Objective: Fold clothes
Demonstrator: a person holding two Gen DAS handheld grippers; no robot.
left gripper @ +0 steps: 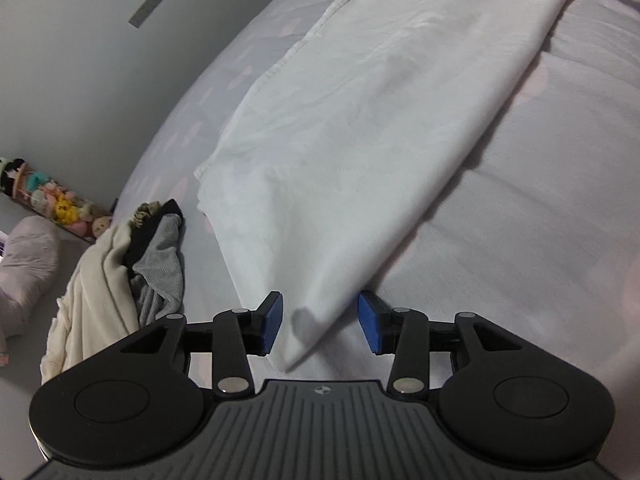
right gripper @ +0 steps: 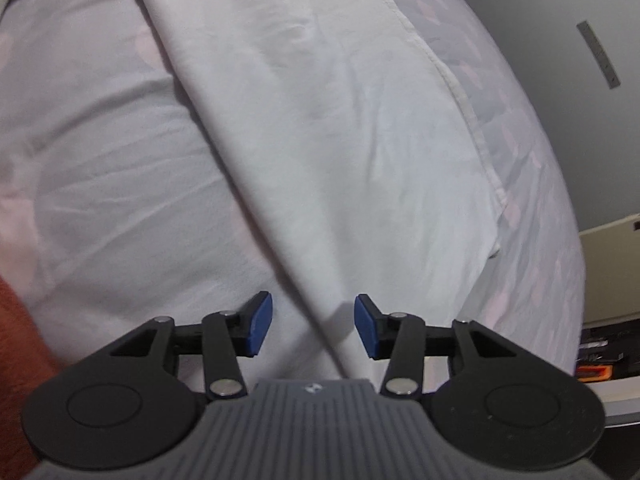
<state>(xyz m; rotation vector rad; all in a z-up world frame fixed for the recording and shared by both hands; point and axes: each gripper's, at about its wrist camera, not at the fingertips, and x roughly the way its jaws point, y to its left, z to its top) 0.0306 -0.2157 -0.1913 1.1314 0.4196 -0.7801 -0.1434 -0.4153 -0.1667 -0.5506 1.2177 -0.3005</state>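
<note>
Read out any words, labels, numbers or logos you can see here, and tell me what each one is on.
No readable words or numbers.
Left gripper body: small round logo, no letters.
Right gripper body: small pale logo, too blurred to read.
Grey strip on the wall: fine marks, too small to read.
White cloth: no print visible.

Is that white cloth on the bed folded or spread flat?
Folded. The white cloth lies doubled into a long strip, with stacked hemmed edges along one side and a smooth fold along the other. How many layers, cannot tell.
</note>
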